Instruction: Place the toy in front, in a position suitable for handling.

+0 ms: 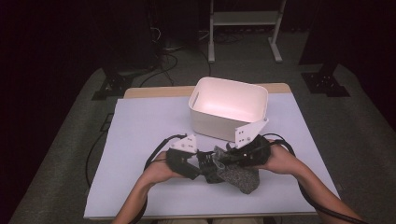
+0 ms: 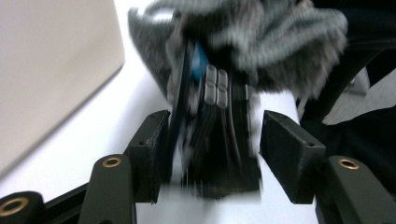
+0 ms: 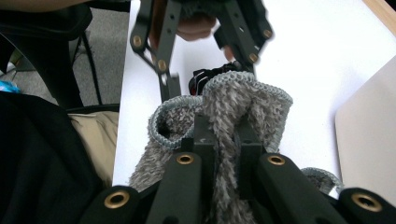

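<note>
A grey knitted sock [image 1: 240, 177] lies bunched at the near middle of the white table cover [image 1: 140, 130]. My right gripper [image 1: 224, 156] is shut on the sock's cuff; in the right gripper view the fuzzy sock [image 3: 229, 102] is pinched between both pads of this gripper [image 3: 226, 140]. My left gripper [image 1: 208, 165] faces it from the left, tips close to the sock. In the left gripper view its jaws [image 2: 210, 149] stand apart around the blurred black tip of the right gripper, with the sock [image 2: 280, 32] just beyond. The pads do not press on anything.
A white plastic bin [image 1: 229, 109] stands just behind the hands, its wall near my left gripper [image 2: 46, 70] and at the right of the right gripper view [image 3: 369, 140]. Cables trail from both grippers. Dark floor and stand legs surround the table.
</note>
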{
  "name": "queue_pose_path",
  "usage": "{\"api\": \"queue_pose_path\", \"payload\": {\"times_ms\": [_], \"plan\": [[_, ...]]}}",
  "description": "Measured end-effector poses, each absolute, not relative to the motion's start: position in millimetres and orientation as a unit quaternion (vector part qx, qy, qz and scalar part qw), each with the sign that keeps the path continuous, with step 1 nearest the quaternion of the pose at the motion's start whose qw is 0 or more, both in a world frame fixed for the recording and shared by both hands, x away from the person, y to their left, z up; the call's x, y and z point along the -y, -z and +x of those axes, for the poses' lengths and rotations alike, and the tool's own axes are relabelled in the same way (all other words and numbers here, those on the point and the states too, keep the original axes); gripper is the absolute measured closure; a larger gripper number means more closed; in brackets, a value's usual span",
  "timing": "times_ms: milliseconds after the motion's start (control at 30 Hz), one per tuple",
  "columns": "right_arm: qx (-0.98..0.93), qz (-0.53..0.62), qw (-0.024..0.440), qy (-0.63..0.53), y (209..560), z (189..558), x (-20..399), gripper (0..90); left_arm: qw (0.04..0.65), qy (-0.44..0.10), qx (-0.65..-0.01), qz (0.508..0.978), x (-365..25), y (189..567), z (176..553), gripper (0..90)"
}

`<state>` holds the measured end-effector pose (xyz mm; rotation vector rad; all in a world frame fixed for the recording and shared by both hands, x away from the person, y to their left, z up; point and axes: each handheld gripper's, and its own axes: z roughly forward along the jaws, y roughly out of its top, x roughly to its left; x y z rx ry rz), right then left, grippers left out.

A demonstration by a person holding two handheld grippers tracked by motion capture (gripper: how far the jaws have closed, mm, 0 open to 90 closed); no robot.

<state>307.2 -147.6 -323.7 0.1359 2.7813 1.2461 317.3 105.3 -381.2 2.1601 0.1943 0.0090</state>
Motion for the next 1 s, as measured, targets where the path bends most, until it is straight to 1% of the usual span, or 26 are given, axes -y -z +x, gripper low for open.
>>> {"api": "queue_pose_path", "payload": {"times_ms": [33,100,133,233,300,400,767,900,967,1000], "plan": [[-0.911,0.046,0.047,-0.407,323,307,147,82.6,0.468,-0.006,-0.080,0.880,-109,383,317,48.6],[-0.912,0.046,0.048,-0.404,323,307,146,82.5,0.469,0.003,-0.076,0.880,-110,387,316,53.4],[-0.912,0.045,0.048,-0.404,323,306,146,82.5,0.470,-0.003,-0.075,0.879,-109,389,315,57.8],[-0.913,0.048,0.049,-0.402,322,306,146,82.3,0.483,-0.003,-0.080,0.872,-109,391,318,60.0],[-0.911,0.055,0.045,-0.405,323,308,151,82.3,0.496,-0.012,-0.070,0.865,-108,393,317,60.6],[-0.910,0.057,0.042,-0.409,324,308,153,82.2,0.500,-0.014,-0.067,0.864,-108,393,317,60.7],[-0.903,0.054,0.038,-0.425,328,305,151,81.9,0.482,-0.004,-0.037,0.875,-113,377,316,60.6],[-0.900,0.054,0.034,-0.431,331,304,148,81.9,0.488,0.001,-0.046,0.871,-117,380,316,60.2],[-0.899,0.056,0.029,-0.434,332,304,148,81.9,0.489,0.005,-0.059,0.870,-118,383,317,58.6],[-0.900,0.055,0.028,-0.432,332,303,147,81.9,0.489,0.006,-0.066,0.870,-116,386,316,54.0]]}}
